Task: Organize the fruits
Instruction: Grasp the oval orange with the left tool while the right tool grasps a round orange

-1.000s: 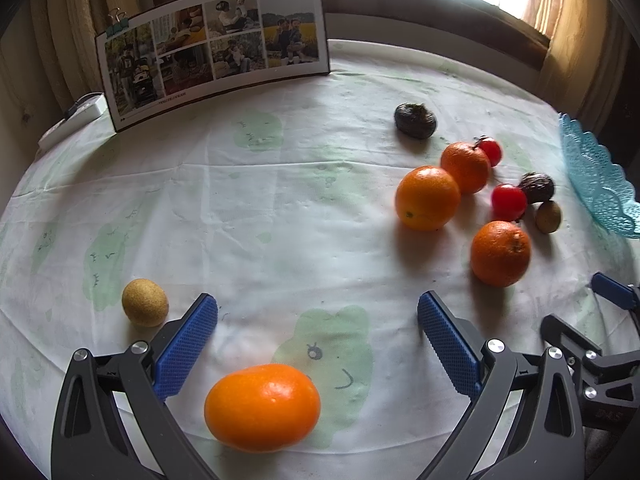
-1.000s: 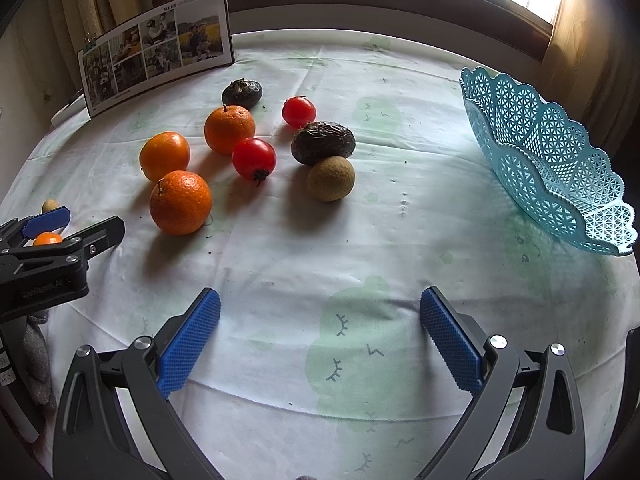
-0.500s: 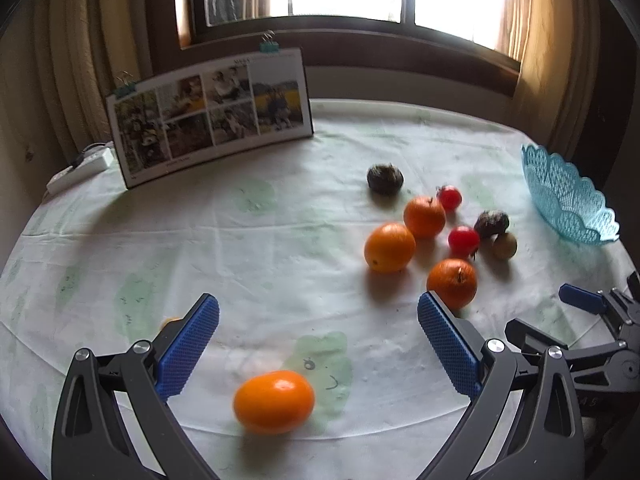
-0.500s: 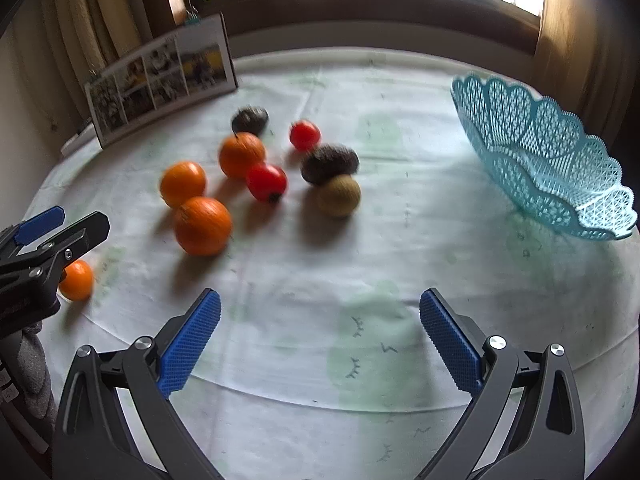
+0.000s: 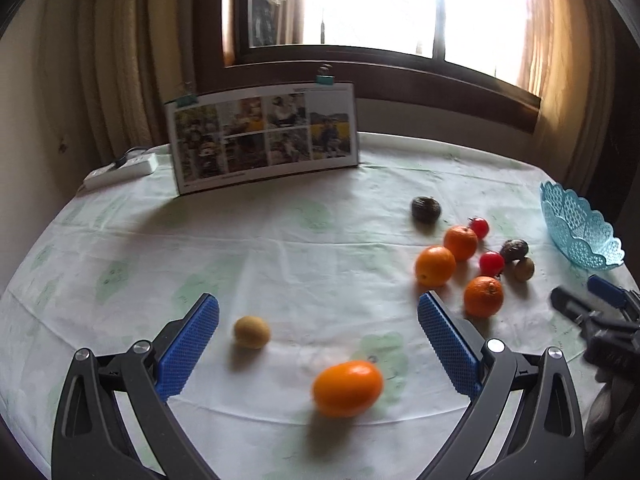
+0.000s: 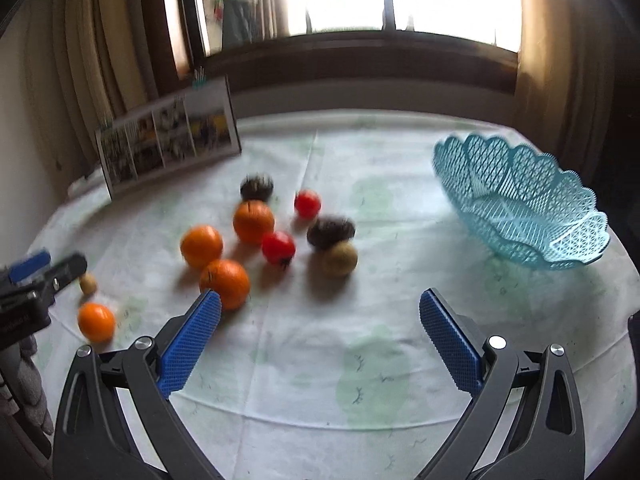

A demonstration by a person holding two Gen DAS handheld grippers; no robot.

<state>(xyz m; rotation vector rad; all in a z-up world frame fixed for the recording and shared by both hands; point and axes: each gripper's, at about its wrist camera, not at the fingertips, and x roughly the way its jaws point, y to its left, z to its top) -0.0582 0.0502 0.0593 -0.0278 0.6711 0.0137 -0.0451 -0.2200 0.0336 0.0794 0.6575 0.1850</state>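
Raised left gripper (image 5: 318, 338); right gripper (image 6: 320, 332) gaping.

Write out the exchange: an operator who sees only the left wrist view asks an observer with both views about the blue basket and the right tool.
Operator: Is anything in the blue basket? I see it only from the side, at the edge of my frame.
Observer: The right wrist view shows the whole basket, and nothing lies in it.
Operator: Is the right tool holding anything? I see only its tips.
Observer: No. In its own view the right tool stands wide open, with nothing in its grip and only tablecloth ahead of the pads.
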